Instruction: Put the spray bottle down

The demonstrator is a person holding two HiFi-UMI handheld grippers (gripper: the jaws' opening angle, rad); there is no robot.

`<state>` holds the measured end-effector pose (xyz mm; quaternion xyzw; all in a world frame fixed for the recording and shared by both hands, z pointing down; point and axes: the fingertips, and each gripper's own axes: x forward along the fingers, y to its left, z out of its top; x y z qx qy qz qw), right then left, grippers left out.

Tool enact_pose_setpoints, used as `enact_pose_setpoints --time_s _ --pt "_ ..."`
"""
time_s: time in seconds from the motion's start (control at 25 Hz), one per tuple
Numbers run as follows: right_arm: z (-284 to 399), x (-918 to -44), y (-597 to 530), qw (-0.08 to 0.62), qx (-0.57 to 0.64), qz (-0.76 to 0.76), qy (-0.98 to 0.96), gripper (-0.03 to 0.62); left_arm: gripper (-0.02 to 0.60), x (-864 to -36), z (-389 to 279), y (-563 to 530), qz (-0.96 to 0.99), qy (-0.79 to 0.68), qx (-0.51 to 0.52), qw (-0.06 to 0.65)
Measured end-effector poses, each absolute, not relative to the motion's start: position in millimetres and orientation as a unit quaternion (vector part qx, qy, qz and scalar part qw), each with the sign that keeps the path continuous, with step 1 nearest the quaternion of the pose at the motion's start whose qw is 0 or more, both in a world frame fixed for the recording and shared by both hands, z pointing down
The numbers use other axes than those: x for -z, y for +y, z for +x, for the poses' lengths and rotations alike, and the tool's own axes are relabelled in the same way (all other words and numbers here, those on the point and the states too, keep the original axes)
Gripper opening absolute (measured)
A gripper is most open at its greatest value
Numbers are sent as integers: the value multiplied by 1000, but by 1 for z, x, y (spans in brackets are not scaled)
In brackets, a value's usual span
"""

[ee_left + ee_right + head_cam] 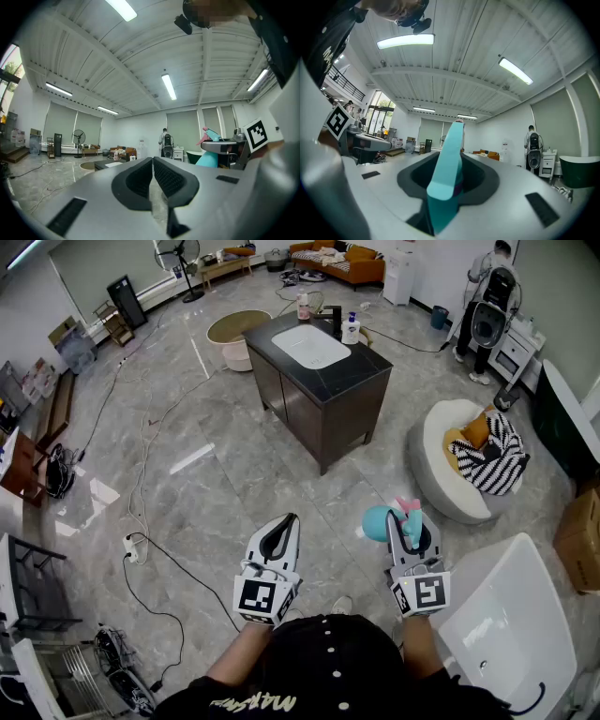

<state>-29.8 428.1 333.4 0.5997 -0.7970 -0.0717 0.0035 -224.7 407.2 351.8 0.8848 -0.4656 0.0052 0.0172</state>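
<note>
Spray bottle [377,521]: teal body, pink trigger head; 5 o'clock in the head view.
Right gripper [406,529]: fingers [412,177] about half open, pressed on the bottle's teal body.
Left gripper [279,532]: 6 o'clock; fingers [136,180] closed together, holding nothing.

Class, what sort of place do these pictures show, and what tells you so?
Probably a big hall staged as a mock home: a freestanding sink cabinet, an orange sofa and loose cables across the marble floor.
</note>
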Motion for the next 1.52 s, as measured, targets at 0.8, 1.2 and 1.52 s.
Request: enact_pose_setpoints --time_s 0.8,1.2,1.52 --pt "24 -347 406 -10 66 582 -811 114 21 -365 -175 397 866 -499 -22 19" --pt "30 -352 374 -12 67 576 -815 115 22 -375 -162 372 869 -494 -26 22" --pt "31 -357 315 5 67 579 -812 114 22 -383 -156 305 874 -484 -23 29"
